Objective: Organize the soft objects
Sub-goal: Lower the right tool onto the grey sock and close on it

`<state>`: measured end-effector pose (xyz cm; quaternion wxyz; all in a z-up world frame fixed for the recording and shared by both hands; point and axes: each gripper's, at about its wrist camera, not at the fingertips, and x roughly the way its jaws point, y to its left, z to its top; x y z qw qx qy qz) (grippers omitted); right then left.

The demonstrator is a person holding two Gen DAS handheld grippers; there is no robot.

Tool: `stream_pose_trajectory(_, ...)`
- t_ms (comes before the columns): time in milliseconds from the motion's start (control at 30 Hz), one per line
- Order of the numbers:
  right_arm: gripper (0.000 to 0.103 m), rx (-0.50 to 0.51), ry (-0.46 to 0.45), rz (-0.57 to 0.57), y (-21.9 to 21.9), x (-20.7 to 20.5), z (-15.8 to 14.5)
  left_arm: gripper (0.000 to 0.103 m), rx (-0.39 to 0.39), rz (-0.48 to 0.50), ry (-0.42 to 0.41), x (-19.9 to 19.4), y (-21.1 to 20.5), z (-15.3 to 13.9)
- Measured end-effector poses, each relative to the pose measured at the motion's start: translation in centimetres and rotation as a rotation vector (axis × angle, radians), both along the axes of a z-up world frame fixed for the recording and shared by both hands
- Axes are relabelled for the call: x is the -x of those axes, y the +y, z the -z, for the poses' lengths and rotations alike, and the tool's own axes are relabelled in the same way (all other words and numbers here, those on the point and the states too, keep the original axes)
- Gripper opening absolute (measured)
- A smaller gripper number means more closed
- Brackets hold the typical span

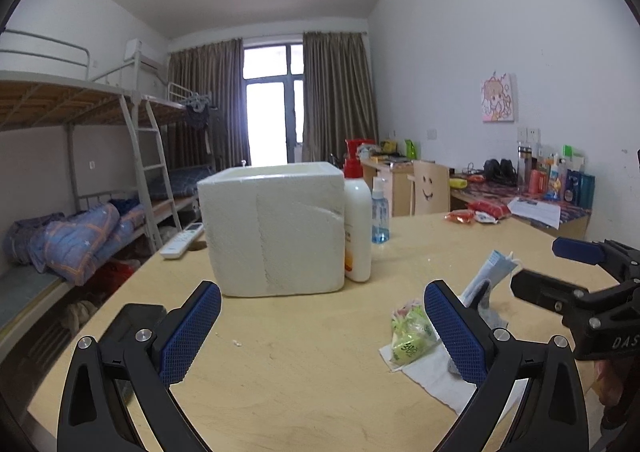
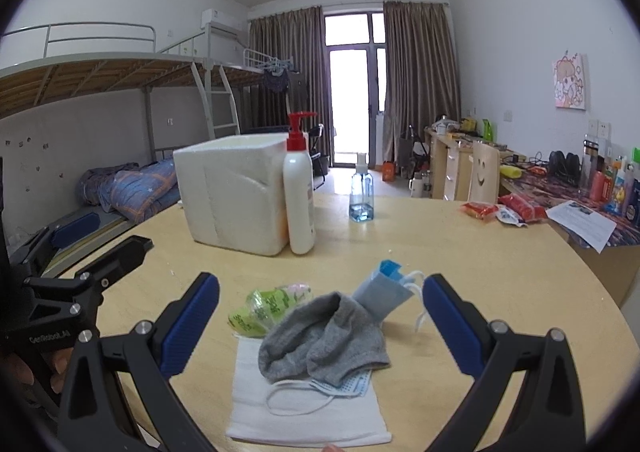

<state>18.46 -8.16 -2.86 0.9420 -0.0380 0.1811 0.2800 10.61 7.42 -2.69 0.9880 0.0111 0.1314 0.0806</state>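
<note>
A heap of soft things lies on the wooden table (image 2: 480, 260). It holds a grey sock (image 2: 324, 336), a folded blue face mask (image 2: 384, 296), a second mask (image 2: 344, 386) under the sock, a green tissue pack (image 2: 264, 308) and a white cloth (image 2: 304, 412) beneath them. My right gripper (image 2: 320, 316) stands open just above and around the heap, holding nothing. A white foam box (image 1: 276, 228), open at the top, stands further back. My left gripper (image 1: 324, 332) is open in front of the box, left of the tissue pack (image 1: 412, 336) and mask (image 1: 492, 272).
A white pump bottle (image 2: 298, 195) touches the box's right side, with a clear spray bottle (image 2: 361, 195) beyond it. Red snack packs (image 2: 500, 209) and a paper (image 2: 580, 223) lie far right. A remote (image 1: 182, 240) rests left of the box. A bunk bed stands past the table's left edge.
</note>
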Motion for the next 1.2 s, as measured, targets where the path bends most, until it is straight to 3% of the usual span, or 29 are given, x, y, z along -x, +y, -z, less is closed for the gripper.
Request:
stream_pose_trajectory(267,0.102,-0.002,0.114,-0.001,0.0,-1.8,1.6,0.102,0.014,0.037,0.086,-2.6,-0.3,1.0)
stream_pose_trajectory(533,0.086,0.016,0.238,-0.01,0.3,-3.6,3.2,0.102,0.058,0.025,0.153,-4.3,1.0,1.9)
stream_pose_trajectory(600,0.075,0.025,0.285,-0.006,0.6,-4.3,3.6,0.102,0.051,0.028,0.159,-4.5,0.8,2.0)
stream_pose_trajectory(700,0.069,0.057,0.311,0.002,0.9,-4.8,4.3,0.102,0.046,0.045,0.164,-4.8,0.5,2.0)
stream_pose_trajectory(867,0.067,0.098,0.31,0.015,1.3,-4.6,4.6,0.102,0.044,0.071,0.185,-5.7,0.1,2.1)
stream_pose_trajectory(1067,0.029,0.12,0.348,0.006,1.1,-5.1,5.2,0.102,0.053,0.14,0.223,-6.6,-0.5,2.4)
stream_pose_trajectory(1200,0.019,0.108,0.343,0.002,0.5,-5.1,4.9,0.102,0.056,0.173,0.25,-7.1,-1.0,2.8)
